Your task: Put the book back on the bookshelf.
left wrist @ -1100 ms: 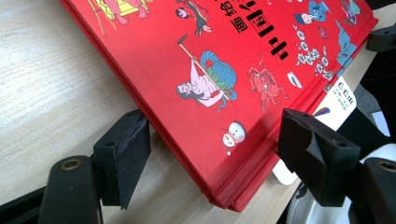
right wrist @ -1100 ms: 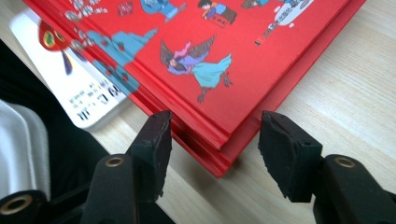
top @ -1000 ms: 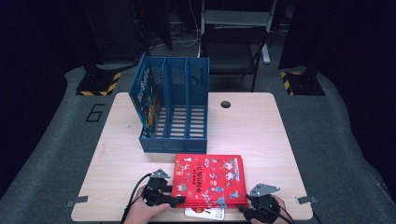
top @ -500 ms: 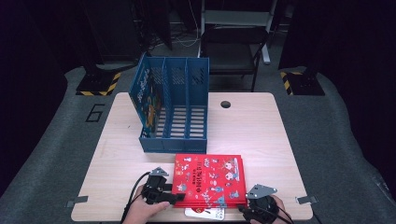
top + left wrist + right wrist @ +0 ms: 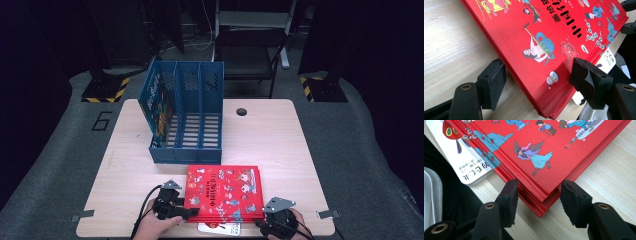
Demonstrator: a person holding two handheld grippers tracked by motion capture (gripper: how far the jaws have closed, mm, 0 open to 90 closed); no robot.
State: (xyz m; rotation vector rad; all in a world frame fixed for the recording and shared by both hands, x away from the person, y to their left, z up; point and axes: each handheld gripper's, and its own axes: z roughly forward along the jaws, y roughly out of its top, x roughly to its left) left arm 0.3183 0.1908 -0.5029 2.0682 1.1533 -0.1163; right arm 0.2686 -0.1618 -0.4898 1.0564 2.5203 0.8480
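- A stack of red books [image 5: 223, 193] lies flat on the worktop [image 5: 280, 145], near the front edge.
- A white book [image 5: 220, 228] sticks out from under the stack at the front.
- A blue file rack [image 5: 185, 117] stands just behind the red books, with a small gap between them.
- The left hand-held gripper [image 5: 192, 212] is at the front left corner of the stack. In the left gripper view, one pad [image 5: 492, 81] sits low beside the books' edge and the other pad [image 5: 586, 75] rests on the top cover.
- The jaws of the left hand-held gripper have just been closing a little, with the corner of the stack between them. I cannot tell if they squeeze it yet.
- The right hand-held gripper [image 5: 537, 200] is at the front right corner of the stack. Its jaws stand half wide, one on each side of the corner.
- The right pads [image 5: 509, 200] are very close to the books, but I cannot tell if they press on them.
- Both hands are at the near edge of the worktop.
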